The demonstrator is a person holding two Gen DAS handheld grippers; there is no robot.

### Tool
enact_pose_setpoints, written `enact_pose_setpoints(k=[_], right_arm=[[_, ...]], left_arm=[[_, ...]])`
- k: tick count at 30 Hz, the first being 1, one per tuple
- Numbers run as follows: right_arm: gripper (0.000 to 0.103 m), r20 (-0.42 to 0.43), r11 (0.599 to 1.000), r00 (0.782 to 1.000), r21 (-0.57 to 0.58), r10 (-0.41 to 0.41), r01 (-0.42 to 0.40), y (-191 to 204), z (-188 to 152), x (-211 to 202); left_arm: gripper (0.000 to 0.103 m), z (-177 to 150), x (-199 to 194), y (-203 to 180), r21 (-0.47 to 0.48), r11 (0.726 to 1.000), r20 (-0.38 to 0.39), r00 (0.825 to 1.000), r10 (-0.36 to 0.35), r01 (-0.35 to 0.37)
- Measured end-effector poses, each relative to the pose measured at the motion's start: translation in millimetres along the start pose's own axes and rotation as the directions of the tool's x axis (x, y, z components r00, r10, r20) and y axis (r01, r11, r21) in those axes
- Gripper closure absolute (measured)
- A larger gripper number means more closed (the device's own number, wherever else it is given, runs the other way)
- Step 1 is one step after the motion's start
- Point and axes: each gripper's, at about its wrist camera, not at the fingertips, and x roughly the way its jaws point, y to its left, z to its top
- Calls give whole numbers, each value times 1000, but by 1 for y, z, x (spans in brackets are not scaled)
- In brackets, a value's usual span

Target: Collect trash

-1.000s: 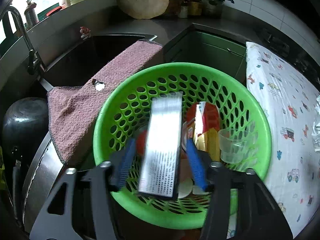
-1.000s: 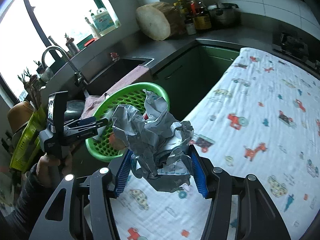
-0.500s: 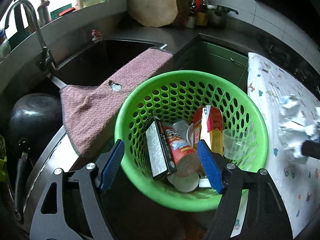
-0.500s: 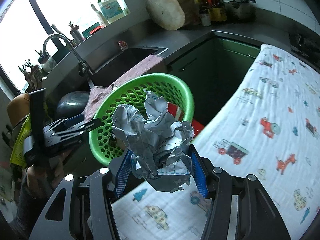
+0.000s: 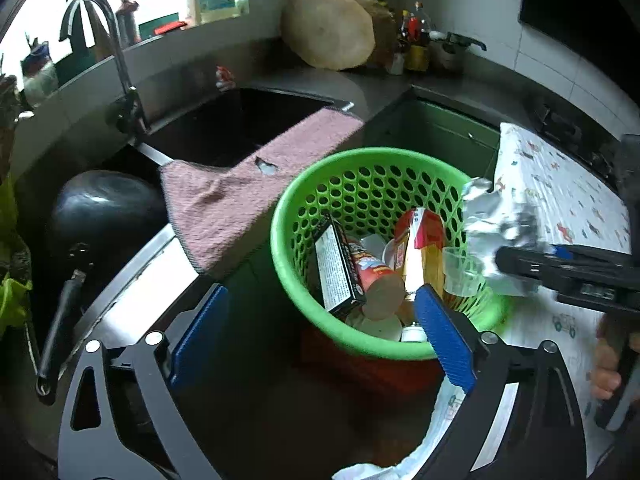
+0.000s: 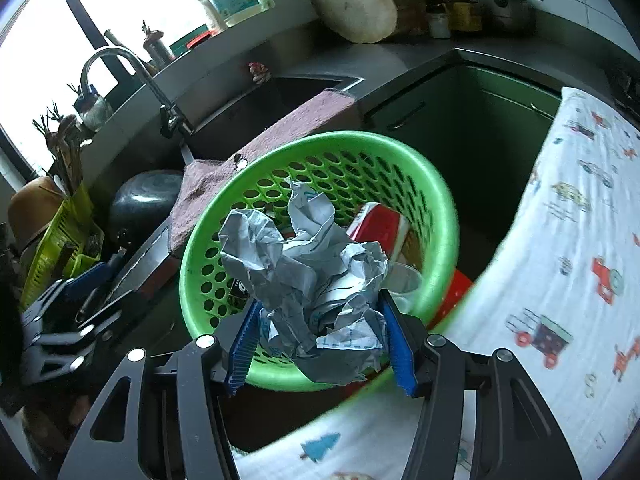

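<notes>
A green perforated basket (image 5: 360, 172) (image 6: 440, 208) holds a dark box (image 5: 338, 268), a red snack can (image 5: 376, 276), a red-and-yellow carton (image 5: 420, 240) and a clear cup (image 5: 460, 272). My left gripper (image 5: 320, 332) is open and empty, pulled back in front of the basket. My right gripper (image 6: 320, 344) is shut on a crumpled ball of grey-white paper (image 6: 308, 272) and holds it over the basket's near rim. The ball also shows in the left wrist view (image 5: 496, 220) at the basket's right rim.
A pink towel (image 5: 248, 192) hangs over the sink edge (image 5: 224, 128) left of the basket. A dark pot (image 5: 100, 208) and a faucet (image 5: 108, 40) are further left. A table with a printed white cloth (image 6: 560, 260) lies right. A round wooden board (image 5: 328, 32) stands at the back.
My left gripper dropped the dark box into the basket, opened and drew back. My right gripper carried the paper ball from above the table to over the basket.
</notes>
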Motion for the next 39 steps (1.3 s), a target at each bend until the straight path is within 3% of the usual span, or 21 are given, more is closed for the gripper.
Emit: enact_pose_setpoints(k=[10,17,22,39], right_arm=[[29,-5,997,998,40,65,-65,-4,1,7],[29,12,998,998,27,57,-57,-1,1,-6],[29,8,999,999,2,38,-38,-1,-6,-20],[24,99,995,991,-40,-88,92,-19,-47,-115]], left_arm=[[5,-8,-27,-6,4,1000,48,999,24,-24],[5,-11,-40,-10,14,999,64,997,33,-33],[5,-15,-48,-23,58,994,88,993,83,-88],[5,-25,-72,-57,60,996,76,995,-70,65]])
